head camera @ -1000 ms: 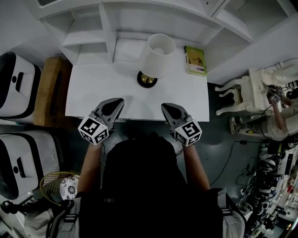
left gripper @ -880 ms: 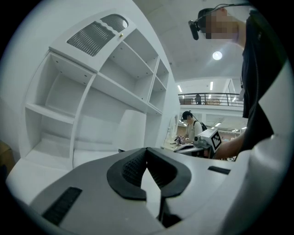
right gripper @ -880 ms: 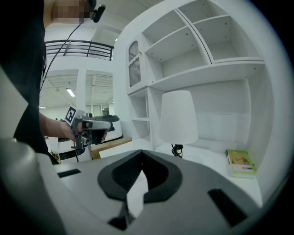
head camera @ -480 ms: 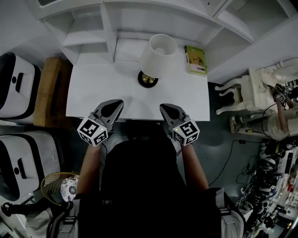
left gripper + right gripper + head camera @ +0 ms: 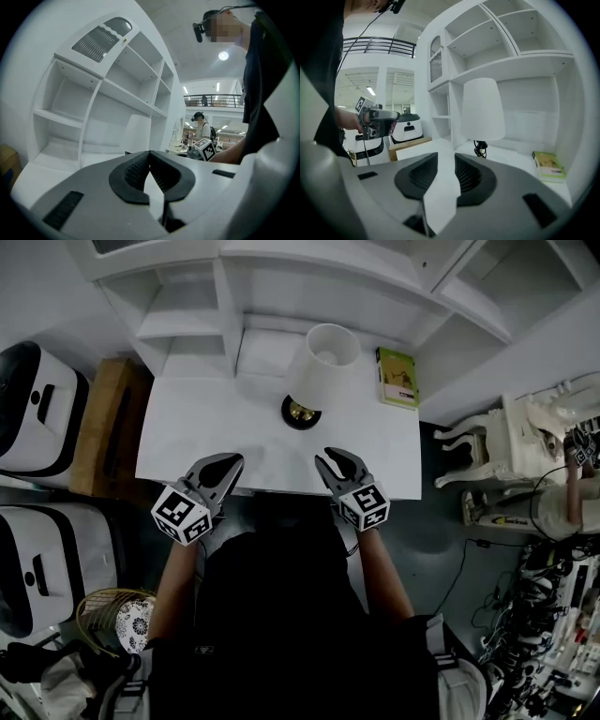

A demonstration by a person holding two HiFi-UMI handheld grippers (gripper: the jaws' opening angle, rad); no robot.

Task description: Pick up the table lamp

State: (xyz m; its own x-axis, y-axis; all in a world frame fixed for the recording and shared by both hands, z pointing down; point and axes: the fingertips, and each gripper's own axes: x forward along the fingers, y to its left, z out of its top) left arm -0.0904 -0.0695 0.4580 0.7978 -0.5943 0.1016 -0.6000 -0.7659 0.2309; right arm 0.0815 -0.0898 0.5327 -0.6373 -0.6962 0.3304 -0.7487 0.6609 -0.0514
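Observation:
The table lamp has a white shade (image 5: pixel 322 360) and a round gold-and-black base (image 5: pixel 301 412). It stands upright at the back of the white table (image 5: pixel 187 442). In the right gripper view the shade (image 5: pixel 483 110) rises ahead, with a dark cord (image 5: pixel 480 149) at its foot. My right gripper (image 5: pixel 329 459) hovers over the table's front edge, short of the lamp. Its jaws (image 5: pixel 446 159) are opening, with nothing between them. My left gripper (image 5: pixel 229 461) is at the front left, away from the lamp, its tips (image 5: pixel 150 153) shut and empty.
A green book (image 5: pixel 397 378) lies right of the lamp, also seen in the right gripper view (image 5: pixel 548 165). White shelves (image 5: pixel 187 315) rise behind the table. A wooden box (image 5: pixel 108 423) and white machines (image 5: pixel 33 409) stand to the left; a white chair (image 5: pixel 492 442) stands right.
The right gripper's jaws have come apart from shut, and that gripper has sunk a little toward the table's front edge. The left gripper and the lamp have stayed put.

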